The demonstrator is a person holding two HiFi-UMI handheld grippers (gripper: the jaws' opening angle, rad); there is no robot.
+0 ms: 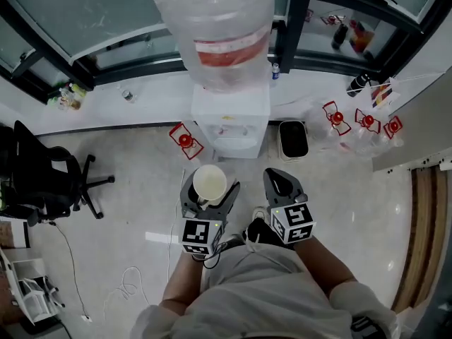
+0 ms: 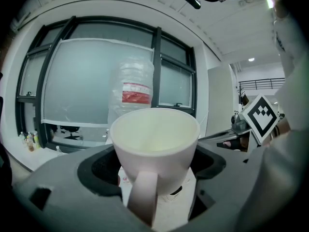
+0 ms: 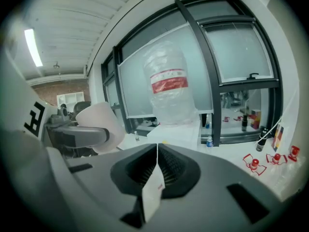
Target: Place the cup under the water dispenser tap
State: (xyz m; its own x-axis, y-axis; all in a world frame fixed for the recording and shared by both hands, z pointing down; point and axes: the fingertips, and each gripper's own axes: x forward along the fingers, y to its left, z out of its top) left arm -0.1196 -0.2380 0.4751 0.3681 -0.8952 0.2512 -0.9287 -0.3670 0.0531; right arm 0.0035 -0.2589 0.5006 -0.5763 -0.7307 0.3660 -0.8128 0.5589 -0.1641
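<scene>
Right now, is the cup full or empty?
Empty. The head view looks straight down into the upright cup, and its pale inside is bare, with no water.

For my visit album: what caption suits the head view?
Left gripper holds an empty white cup before the water dispenser; right gripper beside it, shut on a white tag.

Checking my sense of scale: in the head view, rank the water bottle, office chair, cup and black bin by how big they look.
1. Water bottle
2. Office chair
3. Cup and black bin: about alike. The cup sits nearer the camera, so no ranking.
</scene>
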